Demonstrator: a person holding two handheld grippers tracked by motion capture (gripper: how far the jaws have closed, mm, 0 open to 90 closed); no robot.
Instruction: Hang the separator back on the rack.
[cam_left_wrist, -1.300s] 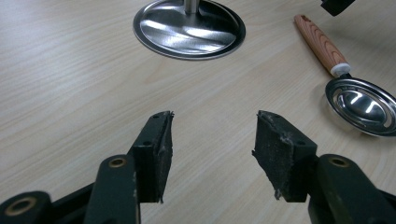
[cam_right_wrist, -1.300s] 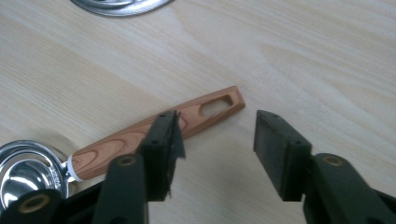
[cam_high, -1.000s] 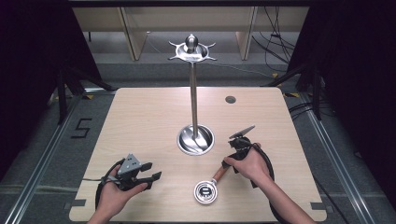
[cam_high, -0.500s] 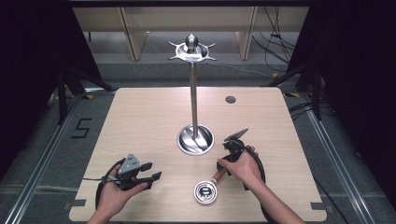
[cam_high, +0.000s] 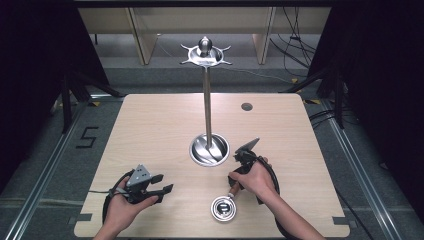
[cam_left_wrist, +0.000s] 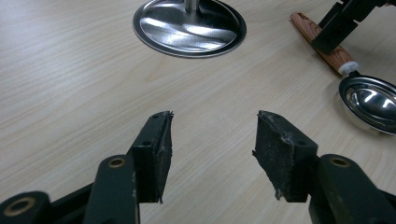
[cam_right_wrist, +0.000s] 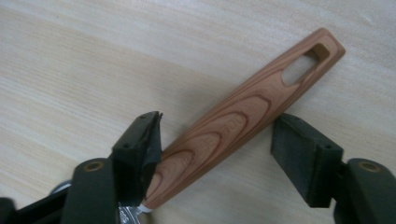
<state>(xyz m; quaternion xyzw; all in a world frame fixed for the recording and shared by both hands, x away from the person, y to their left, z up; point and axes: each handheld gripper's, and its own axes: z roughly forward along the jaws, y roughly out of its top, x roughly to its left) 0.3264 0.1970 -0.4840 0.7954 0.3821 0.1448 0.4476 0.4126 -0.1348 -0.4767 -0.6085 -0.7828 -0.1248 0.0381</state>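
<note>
In the right gripper view, the wooden handle has its lower end hidden behind a jaw. In the left gripper view, the picture's edge cuts off the metal bowl and stand base.

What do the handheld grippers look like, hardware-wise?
Both the left gripper and right gripper are black, each with a grey three-cornered plate on top and a looping black cable. Jaws are black blocks with worn, frayed pads and brass-coloured pivot rivets. Forearms are bare, no sleeves.

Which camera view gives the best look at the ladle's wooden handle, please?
The right gripper view: the wooden handle lies close up between the open tongs, grain and hanging slot clear. The left gripper view shows it partly hidden; the high view shows a small bit.
</note>
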